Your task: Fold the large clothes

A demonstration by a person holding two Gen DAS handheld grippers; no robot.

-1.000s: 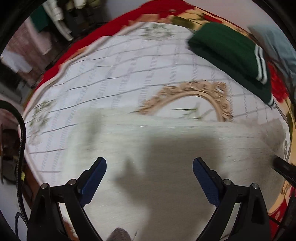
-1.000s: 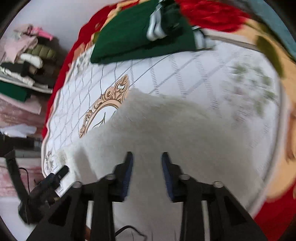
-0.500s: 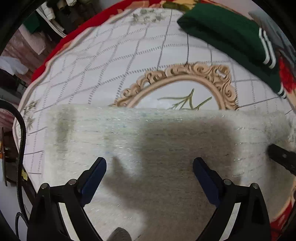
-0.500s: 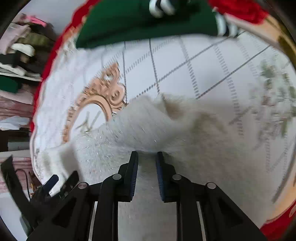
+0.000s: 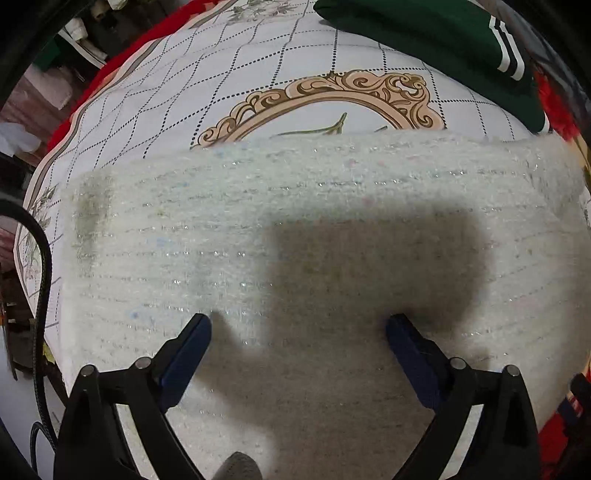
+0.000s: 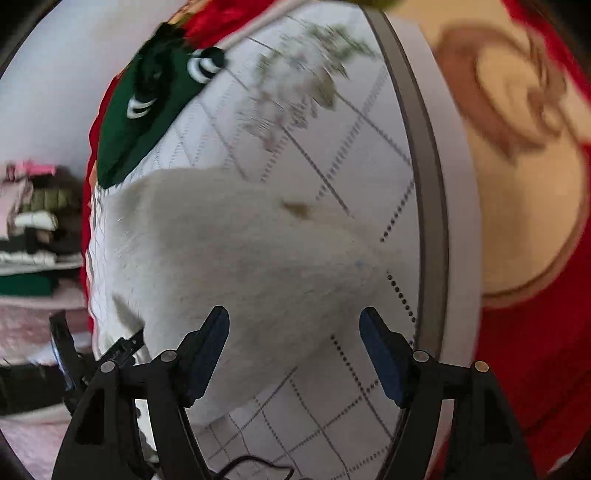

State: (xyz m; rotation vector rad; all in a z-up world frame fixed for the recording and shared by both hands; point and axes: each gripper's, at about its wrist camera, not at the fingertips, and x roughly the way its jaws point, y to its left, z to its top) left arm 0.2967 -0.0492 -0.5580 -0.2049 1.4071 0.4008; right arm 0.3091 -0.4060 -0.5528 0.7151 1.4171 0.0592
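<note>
A large white fuzzy knit garment (image 5: 258,221) lies flat across the patterned bedspread (image 5: 207,85). My left gripper (image 5: 297,323) hovers close over its near half. Its jaws are opening wide and the pads do not press on the knit. In the right wrist view the same garment (image 6: 229,240) fills the centre left. My right gripper (image 6: 294,315) is over the garment's right-hand edge. Its jaws are opening, with cloth and bedspread (image 6: 332,155) showing below the gap and nothing pinched. The left gripper's black fingers (image 6: 122,343) show at the lower left.
A folded dark green garment (image 5: 424,33) with white stripes lies at the far side of the bed, also in the right wrist view as the green garment (image 6: 136,122). A pile of clothes (image 6: 33,218) is stacked beyond the bed. A black cable (image 5: 42,258) hangs at the left.
The right gripper was nearly shut on a raised fold of the white garment; it has let go, opened and swung right. The left gripper has come lower over the garment.
</note>
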